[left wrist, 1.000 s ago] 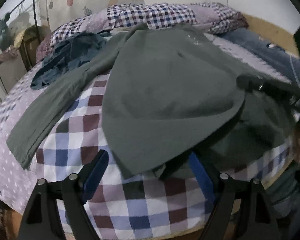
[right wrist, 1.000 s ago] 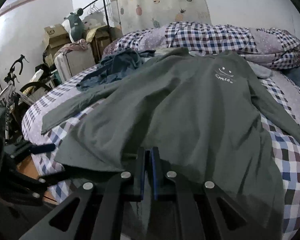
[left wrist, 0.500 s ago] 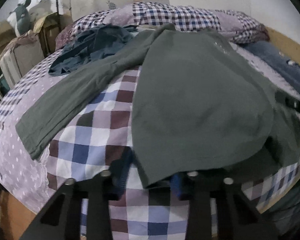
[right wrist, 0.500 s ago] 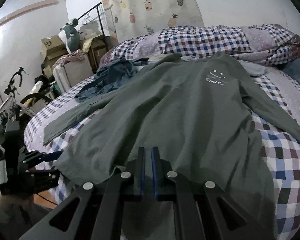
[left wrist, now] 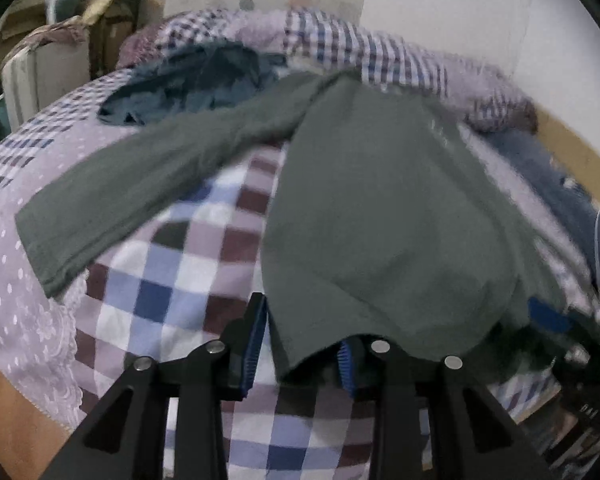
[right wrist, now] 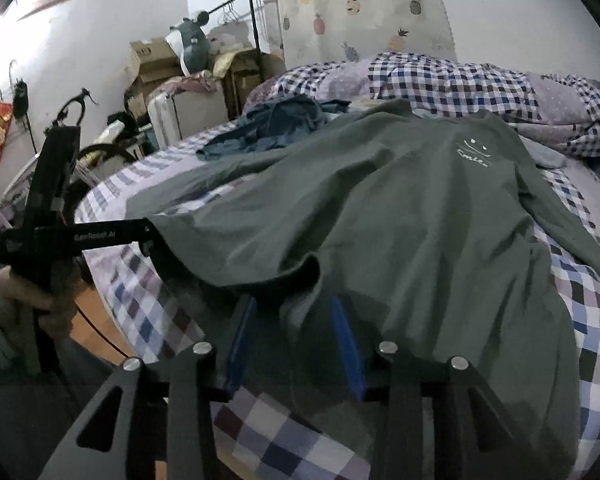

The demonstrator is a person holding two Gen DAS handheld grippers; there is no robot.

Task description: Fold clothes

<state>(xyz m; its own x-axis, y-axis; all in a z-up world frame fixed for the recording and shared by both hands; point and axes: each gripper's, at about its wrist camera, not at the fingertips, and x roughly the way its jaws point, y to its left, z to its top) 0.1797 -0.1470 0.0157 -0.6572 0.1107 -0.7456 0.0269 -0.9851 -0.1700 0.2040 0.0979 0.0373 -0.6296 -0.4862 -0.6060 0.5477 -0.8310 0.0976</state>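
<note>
Lying spread across a bed with a checked cover, a grey-green long-sleeved shirt has its hem toward the near edge and its neck toward the far side, so its long axis runs away from both cameras. A small pale print sits on its chest, facing up. One sleeve stretches out flat to the left, ending near the bed's left edge; the other trails off to the right.

The left tool is at the shirt's near left hem corner. That corner hangs down between its two blue-padded fingers; the left pad stands apart from the cloth, and the right pad is half hidden under the fabric, so whether it pinches the cloth cannot be told. In the right wrist view this tool shows at the left, gripped by a hand, with the hem draped from its tip.

The right tool is at the middle of the hem. Its jaws are opening, and a fold of cloth lies loose between the blue pads without being pressed.

Beyond the shirt lie a crumpled dark blue garment and a rumpled checked quilt. The bed's near edge drops to a wooden floor; boxes and a bicycle crowd the left.
</note>
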